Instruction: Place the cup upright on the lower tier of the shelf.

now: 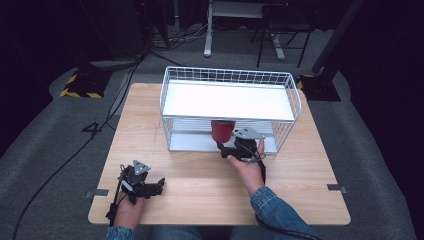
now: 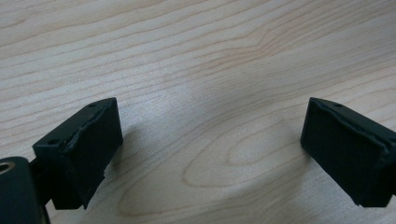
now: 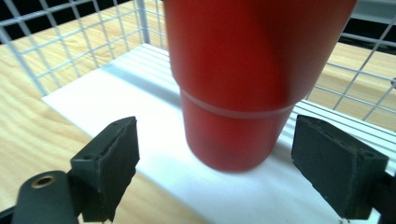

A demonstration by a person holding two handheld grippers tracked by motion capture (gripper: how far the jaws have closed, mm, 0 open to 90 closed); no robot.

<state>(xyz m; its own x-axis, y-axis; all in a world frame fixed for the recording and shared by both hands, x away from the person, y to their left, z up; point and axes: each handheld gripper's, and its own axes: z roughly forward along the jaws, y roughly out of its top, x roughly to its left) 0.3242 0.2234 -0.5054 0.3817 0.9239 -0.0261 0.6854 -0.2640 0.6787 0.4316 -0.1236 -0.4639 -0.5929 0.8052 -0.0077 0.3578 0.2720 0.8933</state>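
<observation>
Right claw (image 3: 212,163) spread before plain unlabelled red cup (image 3: 243,79), white wire rack (image 1: 230,75)

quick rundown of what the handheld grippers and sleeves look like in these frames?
Both the left gripper and the right gripper are black, each topped by a grey three-cornered plate, with a black cable trailing back. Their fingers are blocky black pads with rough edges and small holes. The person wears blue denim sleeves.
</observation>
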